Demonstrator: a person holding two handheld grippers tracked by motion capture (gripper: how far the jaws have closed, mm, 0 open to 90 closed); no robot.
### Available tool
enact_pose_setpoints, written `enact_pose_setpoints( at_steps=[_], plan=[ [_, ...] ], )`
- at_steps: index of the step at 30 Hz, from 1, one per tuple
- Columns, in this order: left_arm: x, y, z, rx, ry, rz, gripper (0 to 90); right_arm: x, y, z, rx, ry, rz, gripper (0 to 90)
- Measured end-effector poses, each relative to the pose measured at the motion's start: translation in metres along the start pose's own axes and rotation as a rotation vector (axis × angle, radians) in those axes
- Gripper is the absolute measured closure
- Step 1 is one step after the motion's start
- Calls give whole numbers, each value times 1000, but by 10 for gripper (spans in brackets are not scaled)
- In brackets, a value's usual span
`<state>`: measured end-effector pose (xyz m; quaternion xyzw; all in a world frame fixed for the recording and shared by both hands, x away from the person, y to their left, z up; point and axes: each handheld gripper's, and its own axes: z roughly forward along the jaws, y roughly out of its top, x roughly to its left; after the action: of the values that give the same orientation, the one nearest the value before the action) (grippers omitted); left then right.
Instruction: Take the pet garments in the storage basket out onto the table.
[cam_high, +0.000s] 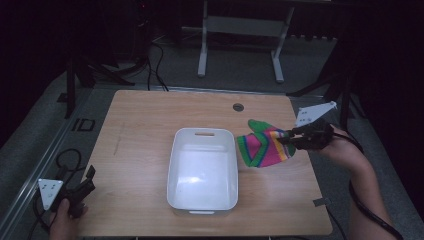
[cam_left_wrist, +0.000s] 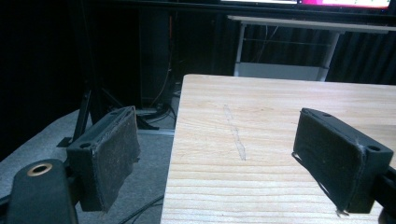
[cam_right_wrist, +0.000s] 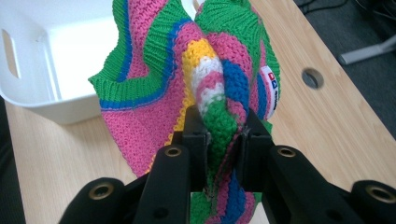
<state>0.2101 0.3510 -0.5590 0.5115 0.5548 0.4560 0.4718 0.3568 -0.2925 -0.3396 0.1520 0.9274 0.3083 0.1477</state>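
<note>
High view: a white bin (cam_high: 202, 170) sits at centre frame on the table (cam_high: 135, 130). At right, the right gripper (cam_high: 289, 138) pinches a striped knitted sock (cam_high: 261, 146) beside the bin's right rim. At lower left, the left gripper (cam_high: 86, 184) has its jaws spread wide and holds nothing.

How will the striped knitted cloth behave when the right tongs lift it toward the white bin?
The striped knitted cloth is probably floppy: it bunches and folds where the right tongs pinch it. It looks light, and its coarse knit likely grips, not slips. It may drape over the white bin rim.
</note>
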Motion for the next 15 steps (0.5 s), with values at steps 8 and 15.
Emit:
enact_pose_setpoints(
  at_steps=[8,15],
  plan=[
    [0,0,0,2,-1,5,148,-4,-26,-2,-10,-14,53,769],
    [1,0,0,1,-3,0,148,-3,-60,28,8,-4,109,768]
  ],
)
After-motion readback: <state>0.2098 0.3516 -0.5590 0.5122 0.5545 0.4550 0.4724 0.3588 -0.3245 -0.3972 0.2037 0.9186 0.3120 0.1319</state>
